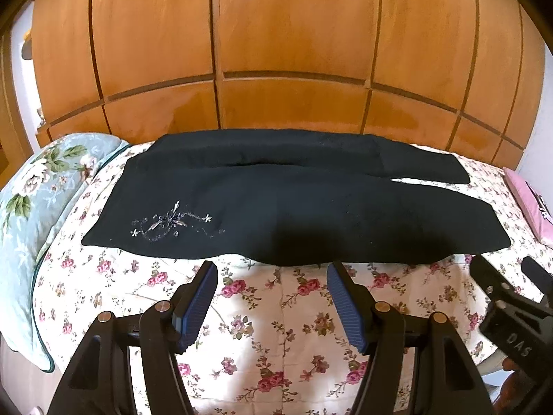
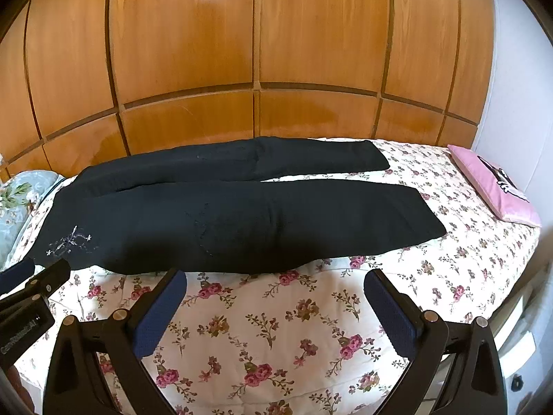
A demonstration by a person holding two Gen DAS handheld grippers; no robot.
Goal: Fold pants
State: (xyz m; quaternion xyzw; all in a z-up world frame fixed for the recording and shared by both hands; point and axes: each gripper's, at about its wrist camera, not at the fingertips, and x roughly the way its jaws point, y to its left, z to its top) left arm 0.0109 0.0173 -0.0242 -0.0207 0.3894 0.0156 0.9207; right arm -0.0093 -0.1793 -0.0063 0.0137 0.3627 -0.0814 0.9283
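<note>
Two grippers are hovering over the flowered bedspread (image 2: 276, 311), jaws gaping and gripping nothing: the left gripper (image 1: 273, 290) and the right gripper (image 2: 276, 297), side by side. Just ahead of both, the black pants (image 1: 276, 207) are lying flat across the bed, waist to their left, legs running right. Beyond the pants a wooden wardrobe (image 1: 276, 52) is filling the background. A floral pillow (image 1: 41, 186) is sitting far left, a pink cushion (image 2: 490, 183) far right. Nothing is blocking the way to the pants.

Floral-quilted bed (image 2: 276, 328) carries black pants (image 2: 242, 221), a green pillow (image 1: 31, 207) and a pink cushion (image 2: 490, 180)
</note>
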